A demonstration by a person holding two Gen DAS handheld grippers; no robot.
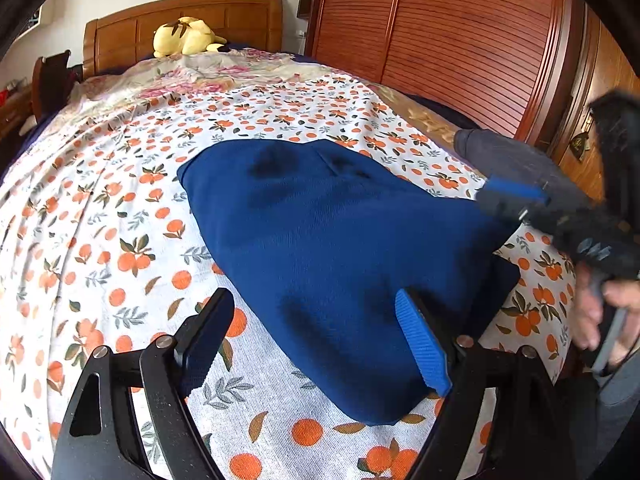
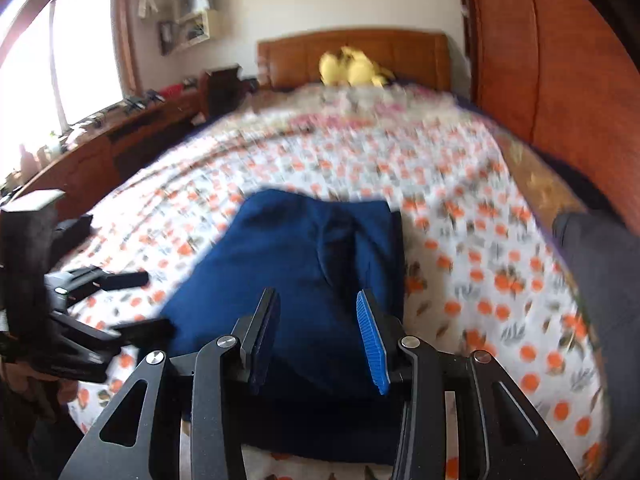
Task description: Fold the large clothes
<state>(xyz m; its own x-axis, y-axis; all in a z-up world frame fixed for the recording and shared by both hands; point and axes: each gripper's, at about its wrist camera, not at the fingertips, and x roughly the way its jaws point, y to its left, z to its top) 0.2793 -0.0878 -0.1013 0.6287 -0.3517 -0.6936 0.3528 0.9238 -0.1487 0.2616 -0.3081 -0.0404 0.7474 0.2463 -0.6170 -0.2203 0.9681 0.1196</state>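
A dark blue garment (image 1: 320,240) lies folded into a thick pad on the orange-print bedsheet (image 1: 100,220). My left gripper (image 1: 316,340) is open wide, low over the garment's near corner; its blue right pad (image 1: 420,344) is over the cloth and its left finger is over the sheet. In the blurred right wrist view, my right gripper (image 2: 318,338) hangs over the garment (image 2: 304,248) with its jaws partly apart and nothing pinched. It also shows at the garment's right edge (image 1: 514,198), held by a hand (image 1: 600,312). The left gripper (image 2: 120,304) is at the left.
A yellow plush toy (image 1: 188,36) lies by the wooden headboard (image 1: 240,20), beyond a floral quilt (image 1: 192,76). A red-brown wardrobe (image 1: 460,40) runs along the right. A dark grey garment (image 1: 500,152) lies at the bed's right edge. A cluttered sideboard (image 2: 120,128) stands under the window.
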